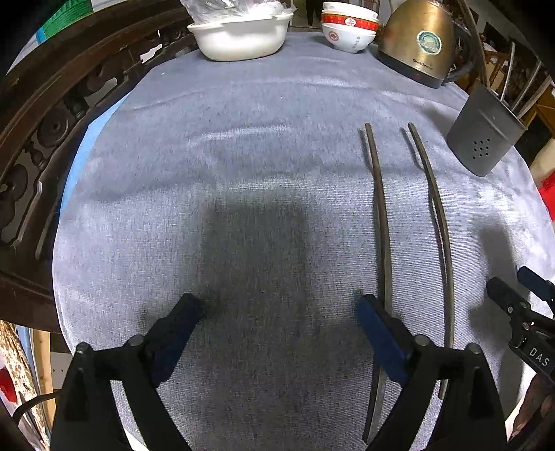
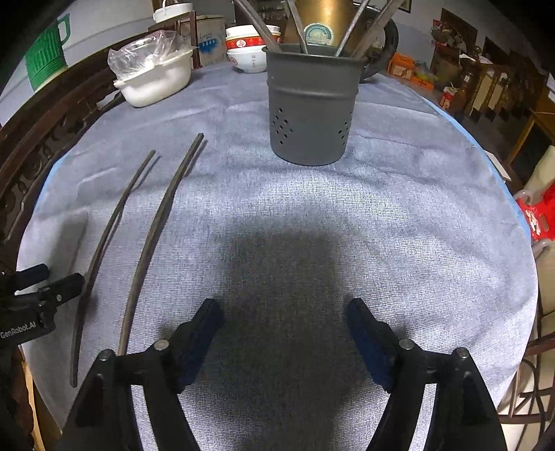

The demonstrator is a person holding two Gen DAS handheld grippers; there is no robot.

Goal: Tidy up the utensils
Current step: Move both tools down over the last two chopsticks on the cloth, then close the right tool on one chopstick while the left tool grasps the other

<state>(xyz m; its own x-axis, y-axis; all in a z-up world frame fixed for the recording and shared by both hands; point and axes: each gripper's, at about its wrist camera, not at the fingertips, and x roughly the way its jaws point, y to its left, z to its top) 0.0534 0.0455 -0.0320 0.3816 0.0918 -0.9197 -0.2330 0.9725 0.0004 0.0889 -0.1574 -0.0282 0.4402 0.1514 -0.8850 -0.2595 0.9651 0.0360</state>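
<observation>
Two chopsticks [image 1: 381, 222] lie loose on the table [image 1: 242, 156], left gripper [image 1: 281, 308] fingers spread, holding nothing. Over on the right wrist view, the holder [image 2: 310, 114] already carries utensils; right gripper [image 2: 286, 314] fingers gape, also unladen.

The utensils [image 2: 360, 26] in the holder [image 2: 310, 104] are cut off above.

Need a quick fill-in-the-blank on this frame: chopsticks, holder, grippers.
1. ____ dark chopsticks lie loose on the grey cloth.
2. The grey utensil holder stands ____ on the cloth.
3. Both the left gripper and the right gripper hold ____.
4. The bowls beside the kettle are ____ one inside another.

Missing words: two; upright; nothing; stacked
</observation>
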